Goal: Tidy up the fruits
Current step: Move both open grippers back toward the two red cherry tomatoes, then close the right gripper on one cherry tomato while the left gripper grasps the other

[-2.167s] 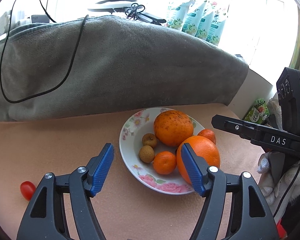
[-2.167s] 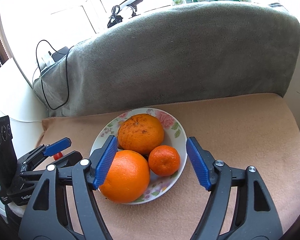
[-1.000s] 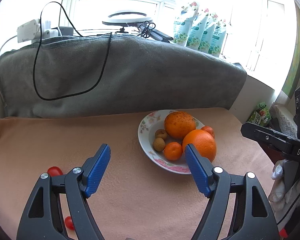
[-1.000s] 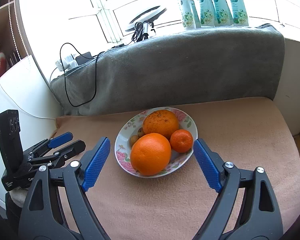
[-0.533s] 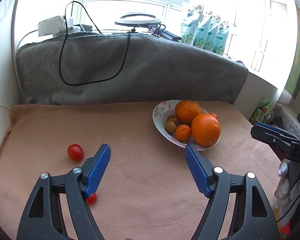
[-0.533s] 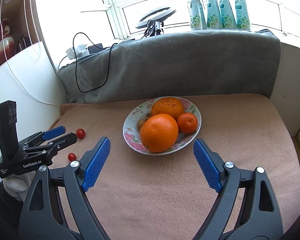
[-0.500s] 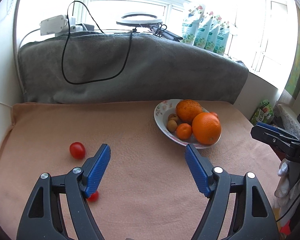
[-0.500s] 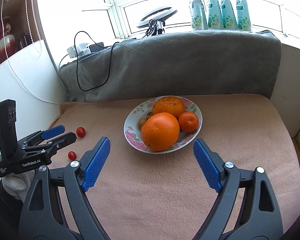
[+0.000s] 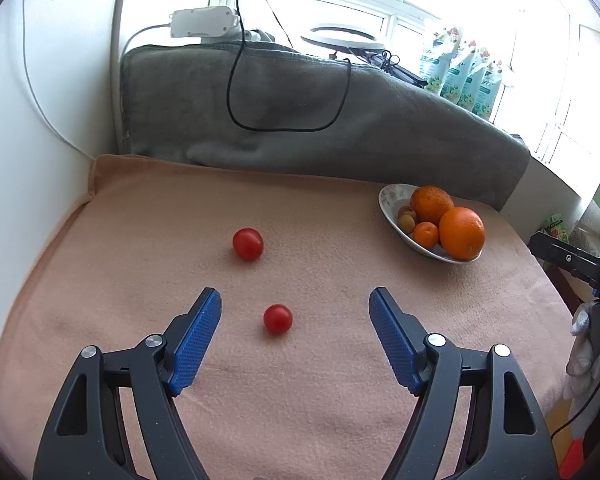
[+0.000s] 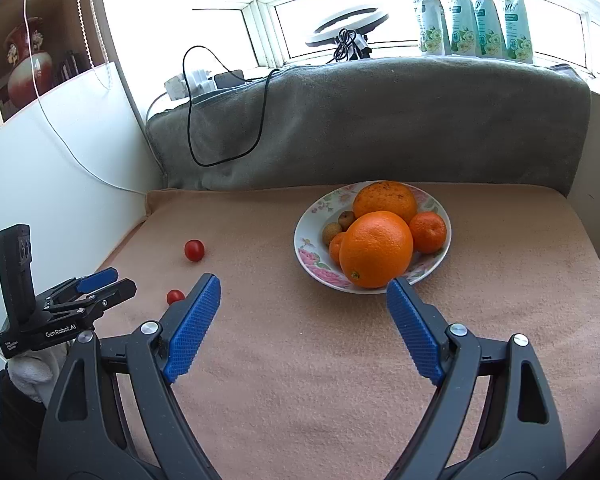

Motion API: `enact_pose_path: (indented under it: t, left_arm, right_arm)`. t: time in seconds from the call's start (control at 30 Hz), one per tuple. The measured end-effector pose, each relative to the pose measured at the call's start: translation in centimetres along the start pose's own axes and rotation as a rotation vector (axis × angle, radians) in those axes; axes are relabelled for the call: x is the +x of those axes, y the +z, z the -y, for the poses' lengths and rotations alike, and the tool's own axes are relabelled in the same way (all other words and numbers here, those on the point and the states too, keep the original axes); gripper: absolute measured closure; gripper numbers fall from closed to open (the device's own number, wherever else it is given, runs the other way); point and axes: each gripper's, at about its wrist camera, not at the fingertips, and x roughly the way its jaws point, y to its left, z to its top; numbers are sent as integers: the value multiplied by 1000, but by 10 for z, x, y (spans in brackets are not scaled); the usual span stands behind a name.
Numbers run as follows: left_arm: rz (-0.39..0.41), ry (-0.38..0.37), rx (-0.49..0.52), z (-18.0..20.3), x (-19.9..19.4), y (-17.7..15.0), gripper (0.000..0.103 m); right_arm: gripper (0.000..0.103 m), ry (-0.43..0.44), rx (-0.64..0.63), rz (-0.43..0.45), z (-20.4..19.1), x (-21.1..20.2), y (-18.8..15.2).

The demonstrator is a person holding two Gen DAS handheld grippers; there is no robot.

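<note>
A floral plate (image 10: 309, 245) holds two large oranges (image 10: 376, 249), small tangerines and small brown fruits; it also shows in the left wrist view (image 9: 389, 205). Two red cherry tomatoes lie on the peach blanket: a small one (image 9: 277, 319) just ahead of my open left gripper (image 9: 295, 320), between its fingers' line, and a larger one (image 9: 248, 243) farther off. My right gripper (image 10: 304, 308) is open and empty, just short of the plate. The left gripper (image 10: 100, 284) shows at the left in the right wrist view, near the small tomato (image 10: 175, 296).
A grey blanket (image 9: 300, 120) with a black cable draped on it forms a raised back edge. A white wall (image 10: 60, 160) bounds the left side. Bottles and a ring light stand on the windowsill. The right gripper (image 9: 572, 260) shows at the right edge.
My left gripper has swung left, away from the plate, and now faces the two tomatoes, with the small one between its fingers' line. The right gripper has pulled back slightly from the plate.
</note>
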Motion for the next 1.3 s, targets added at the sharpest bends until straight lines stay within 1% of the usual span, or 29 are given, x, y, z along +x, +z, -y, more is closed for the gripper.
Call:
enact_pose_path:
  t: [0.2,0.7,0.9,1.0,1.03,1.1,1.13,1.2,1.23,1.3]
  left_arm:
    - [2,3,-14,-10,-6,-7,26]
    - [-11,7,-56,-28,-3,-15,26]
    - [-17,-17,-76,-30,1,-16,27]
    - [-34,-38,-85,-30,7,-17,27]
    - [-38,-40,-86,-29,9,-17,29]
    - [-49,-52,-89,-28,13,-17,36]
    - [-52,-57,-93,-29,15,-17,36]
    - [-60,-66,-100,-29,19,-17,38]
    - [-65,-73,-102,-29,21,-17,42]
    - [-77,-90,-108,-29,25,-17,45]
  right_arm:
    - [15,26,-28,-27,-16,15,4]
    - [16,91,-82,-88,-53,61,26]
    - [16,125,-78,-126,-63,88,33]
    - [16,152,-67,-151,-67,107,37]
    - [16,163,-63,-160,-68,113,38]
    - [20,180,-61,-180,-72,127,41]
    - [24,190,-62,-192,-75,134,42]
    - [27,212,-67,-217,-81,148,42]
    - [28,222,-69,-229,-84,155,42]
    - [33,243,-72,-256,-91,168,41]
